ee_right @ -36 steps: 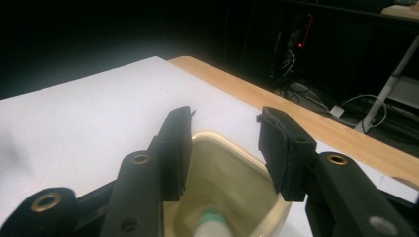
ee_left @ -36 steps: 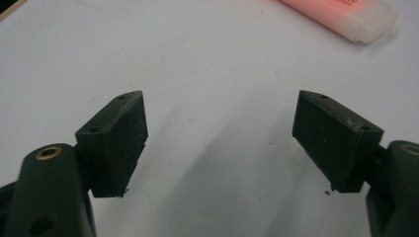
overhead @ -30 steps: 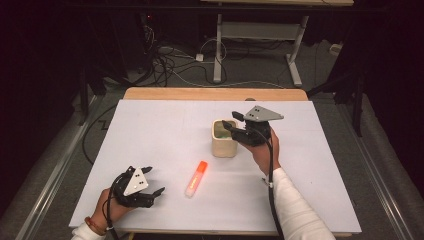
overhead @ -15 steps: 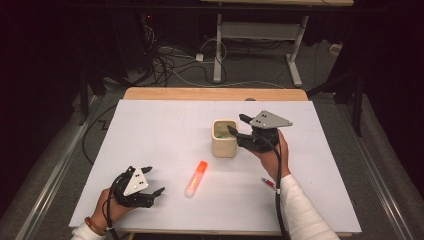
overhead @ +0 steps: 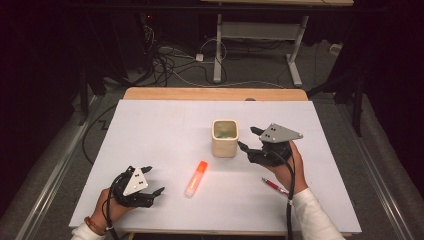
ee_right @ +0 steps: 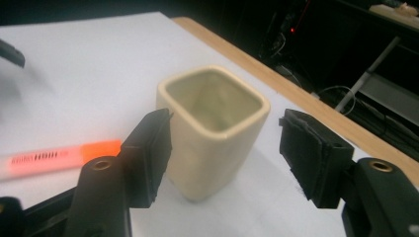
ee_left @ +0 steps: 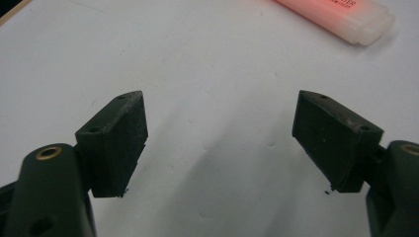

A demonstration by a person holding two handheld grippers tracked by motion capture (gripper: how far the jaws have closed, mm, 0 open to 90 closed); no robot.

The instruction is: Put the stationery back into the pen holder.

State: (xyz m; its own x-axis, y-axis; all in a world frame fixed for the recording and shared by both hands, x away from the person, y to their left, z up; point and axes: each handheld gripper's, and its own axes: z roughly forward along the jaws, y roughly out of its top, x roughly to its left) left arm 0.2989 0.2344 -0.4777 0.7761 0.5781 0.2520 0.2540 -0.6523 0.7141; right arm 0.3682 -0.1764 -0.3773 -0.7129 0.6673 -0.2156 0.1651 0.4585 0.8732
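While resting low at seven o'clock on the white table (overhead: 165, 125), spread wide and gripping nothing: left gripper (overhead: 156, 180), shown in its own view (ee_left: 222, 143) with both pads clear of the surface and only bare sheet between them. Just beyond, toward one o'clock from those jaws, lying flat and untouched: orange highlighter (overhead: 196, 178), its pale end cutting the top edge of the left gripper view (ee_left: 341, 15). At table centre, standing upright: cream square cup (overhead: 225, 138), interior dim, contents impossible to make out. Immediately at the cup's three o'clock side, released and gaping: right gripper (overhead: 246, 137), seen in the right gripper view (ee_right: 227, 143) straddling the cup (ee_right: 212, 133), one pad at or almost at the cup's wall, the other well apart from it, no squeeze applied. Farther along, at five o'clock from the cup and beside the right wrist, lying loose on the sheet: red pen (overhead: 274, 185). By all appearances, early going: cup framed but not clamped, highlighter and pen both outside it, collecting or moving judged yet to be done.
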